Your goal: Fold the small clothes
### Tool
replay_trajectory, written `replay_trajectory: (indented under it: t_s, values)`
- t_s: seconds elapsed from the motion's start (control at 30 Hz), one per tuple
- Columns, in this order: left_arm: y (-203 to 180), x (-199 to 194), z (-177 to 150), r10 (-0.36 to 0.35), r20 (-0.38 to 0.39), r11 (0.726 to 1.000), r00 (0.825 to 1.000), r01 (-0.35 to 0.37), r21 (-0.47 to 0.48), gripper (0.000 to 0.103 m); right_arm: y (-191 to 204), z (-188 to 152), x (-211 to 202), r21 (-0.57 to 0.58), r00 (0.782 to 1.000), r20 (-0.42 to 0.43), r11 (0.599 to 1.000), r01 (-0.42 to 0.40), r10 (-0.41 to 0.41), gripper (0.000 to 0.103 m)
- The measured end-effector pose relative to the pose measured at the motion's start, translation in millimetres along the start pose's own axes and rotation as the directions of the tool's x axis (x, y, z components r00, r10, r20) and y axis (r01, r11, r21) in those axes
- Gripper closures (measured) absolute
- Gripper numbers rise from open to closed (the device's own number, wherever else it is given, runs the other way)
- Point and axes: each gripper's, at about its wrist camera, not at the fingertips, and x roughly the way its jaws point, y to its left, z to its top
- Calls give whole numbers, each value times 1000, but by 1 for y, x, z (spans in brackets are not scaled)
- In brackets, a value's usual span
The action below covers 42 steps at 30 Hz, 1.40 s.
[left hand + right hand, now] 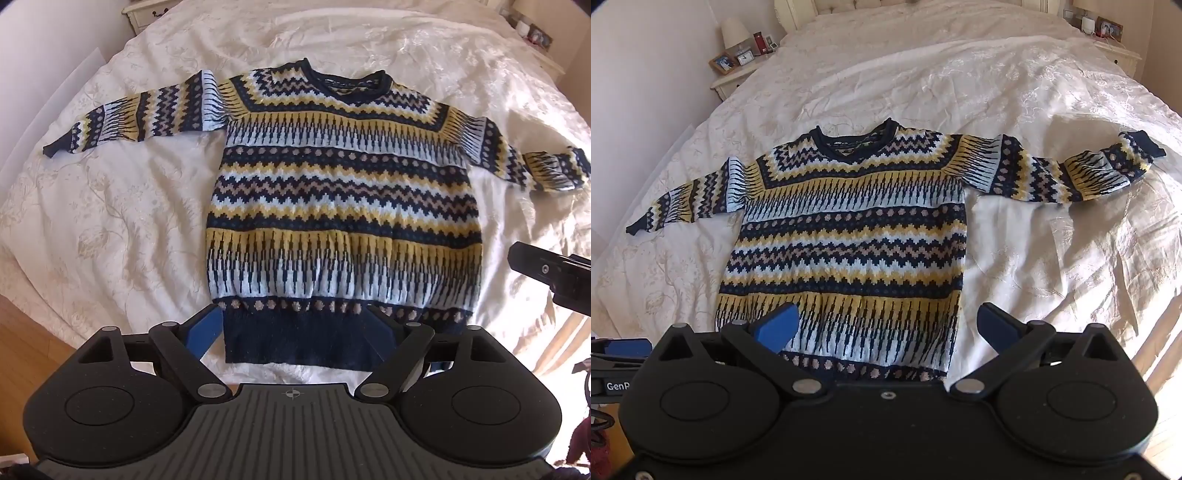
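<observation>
A patterned knit sweater (332, 177) in navy, yellow and pale blue lies flat, face up, on a white bedspread (110, 221), both sleeves spread out sideways and its navy hem nearest me. My left gripper (295, 328) hovers open over the hem, its blue-padded fingers (203, 332) wide apart. In the right wrist view the same sweater (849, 229) lies ahead, and my right gripper (886, 325) stands open above its lower right part, nothing between the pads. The right gripper's black body (554, 269) shows at the right edge of the left wrist view.
A nightstand (738, 70) with a lamp, clock and photo frame stands at the bed's far left; another nightstand (1115, 48) at far right. Wooden floor (26, 354) shows at the near left. The bedspread is wrinkled right of the sweater.
</observation>
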Motion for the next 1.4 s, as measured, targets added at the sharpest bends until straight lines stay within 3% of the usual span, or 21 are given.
replay_trajectory:
  t_s: [1.4]
  values:
    - [10, 12, 7, -9, -27, 1000, 1000, 8, -22, 21, 17, 11, 15, -21, 999, -26, 1000, -23, 23, 1]
